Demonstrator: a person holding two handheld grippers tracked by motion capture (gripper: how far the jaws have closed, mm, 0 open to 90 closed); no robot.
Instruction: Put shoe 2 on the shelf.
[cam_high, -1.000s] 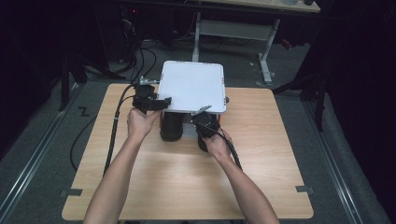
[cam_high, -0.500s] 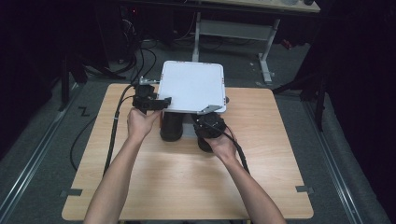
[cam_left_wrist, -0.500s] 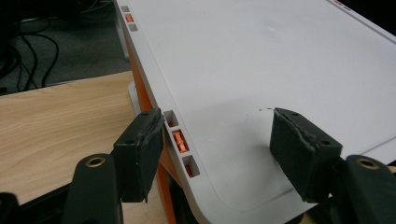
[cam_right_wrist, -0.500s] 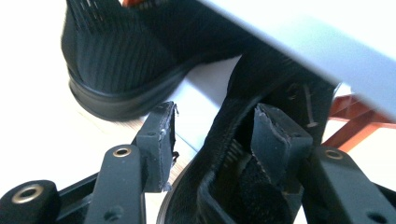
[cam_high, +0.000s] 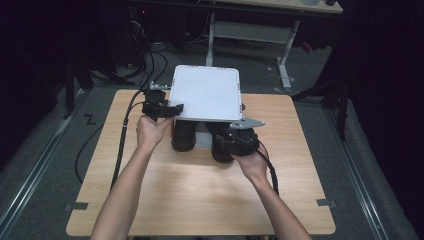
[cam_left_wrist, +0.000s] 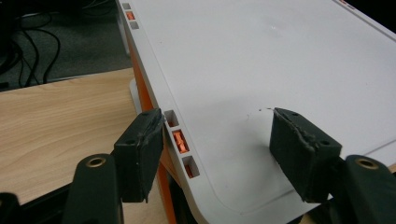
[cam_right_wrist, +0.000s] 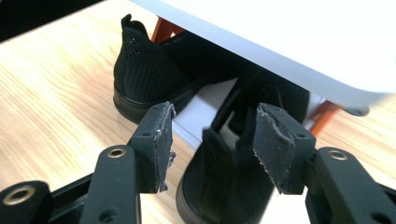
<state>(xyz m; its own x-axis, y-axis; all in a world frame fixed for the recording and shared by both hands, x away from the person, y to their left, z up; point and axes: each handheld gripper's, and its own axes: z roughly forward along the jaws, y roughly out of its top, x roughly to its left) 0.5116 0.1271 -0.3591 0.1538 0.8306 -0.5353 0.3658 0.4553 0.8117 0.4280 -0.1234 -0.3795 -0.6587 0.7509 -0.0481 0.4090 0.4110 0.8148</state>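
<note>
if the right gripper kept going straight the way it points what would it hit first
Most likely the nearer black shoe, which sits right between the open right gripper jaws, its heel toward the camera; depth is hard to judge.

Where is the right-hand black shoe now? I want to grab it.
The right-hand black shoe sits mid-table, half under the white lid, between the right gripper jaws.

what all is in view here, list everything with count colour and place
box: 1, white lid, orange sides, back middle of table
shoes: 2, black, heels toward person, toes under the box lid
table: 1, light wood
desk: 1, white frame, behind the table
cables: several, black, floor at back left
left gripper: black, jaws apart at the lid's left edge
right gripper: black, jaws apart around the right shoe's heel
</note>
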